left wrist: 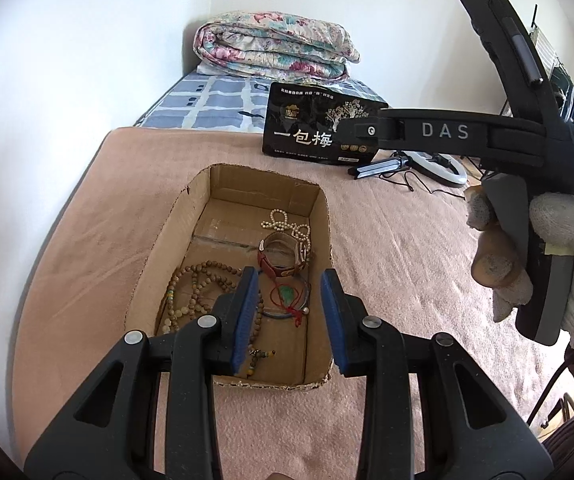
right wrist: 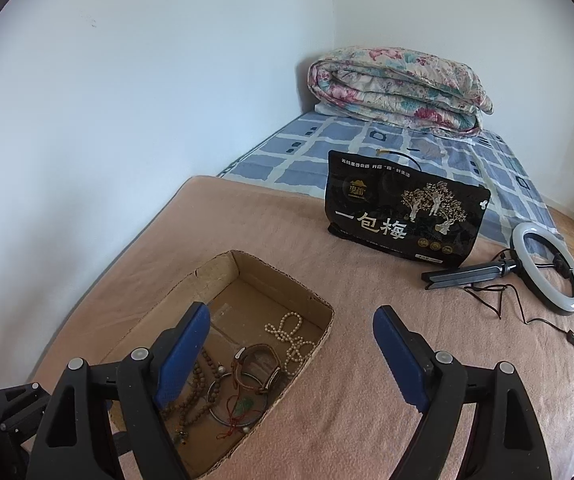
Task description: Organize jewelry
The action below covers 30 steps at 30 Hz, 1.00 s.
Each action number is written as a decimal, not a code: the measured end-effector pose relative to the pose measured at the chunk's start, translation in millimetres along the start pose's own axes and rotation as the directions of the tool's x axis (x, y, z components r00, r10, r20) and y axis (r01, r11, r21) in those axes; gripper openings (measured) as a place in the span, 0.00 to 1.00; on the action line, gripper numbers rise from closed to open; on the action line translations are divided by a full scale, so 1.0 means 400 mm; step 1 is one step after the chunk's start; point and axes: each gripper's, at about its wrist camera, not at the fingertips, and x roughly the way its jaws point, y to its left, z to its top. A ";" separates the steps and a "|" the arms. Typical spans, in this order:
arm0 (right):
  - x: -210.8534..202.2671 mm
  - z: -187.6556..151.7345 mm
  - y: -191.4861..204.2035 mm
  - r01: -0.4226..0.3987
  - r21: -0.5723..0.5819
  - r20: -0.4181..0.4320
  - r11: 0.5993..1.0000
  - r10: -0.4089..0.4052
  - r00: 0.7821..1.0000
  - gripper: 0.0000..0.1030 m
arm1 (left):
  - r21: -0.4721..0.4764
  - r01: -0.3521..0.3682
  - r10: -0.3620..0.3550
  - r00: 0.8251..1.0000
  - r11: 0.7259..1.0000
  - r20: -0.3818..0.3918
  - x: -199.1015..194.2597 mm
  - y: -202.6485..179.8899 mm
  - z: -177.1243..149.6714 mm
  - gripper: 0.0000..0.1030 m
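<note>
In the left wrist view, the left gripper [left wrist: 289,316] hangs over the near end of an open cardboard box [left wrist: 175,216] that sits on a pink blanket [left wrist: 387,240] spread over the bed; its blue-padded fingers [left wrist: 245,312] stand spread apart with nothing between them. Inside the box lie the jewelry pieces: a string of white pearls [left wrist: 287,224] toward the far right corner, a watch with a red strap [left wrist: 285,256] just in front of it, a jade pendant on red cord [left wrist: 289,294] lying within a thin bangle [left wrist: 305,300], and a long strand of brown wooden beads [left wrist: 195,292] along the left side, partly hidden behind the left finger. At the right edge a white-gloved hand [left wrist: 543,256] holds the right gripper's black body, marked DAS, raised above the blanket. In the right wrist view, the right gripper [right wrist: 291,356] also has its jaws spread wide and holds nothing; its left finger lies over the box [right wrist: 287,276], its right finger over bare blanket [right wrist: 347,420]. The pearls [right wrist: 291,336], watch [right wrist: 259,364], pendant [right wrist: 245,404] and wooden beads [right wrist: 197,392] rest on the box floor. Farther back stand a black snack bag [right wrist: 403,208], a ring light [right wrist: 547,264] lying flat with its cable, and a folded floral quilt [right wrist: 399,88] on a blue checked sheet [right wrist: 327,140] against the wall.
</note>
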 end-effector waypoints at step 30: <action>-0.415 -0.259 -0.019 0.119 -0.001 0.096 0.993 -0.118 0.988 1.00 | 0.079 -0.120 0.102 0.975 0.990 0.199 -0.290 -0.114 -0.049 0.93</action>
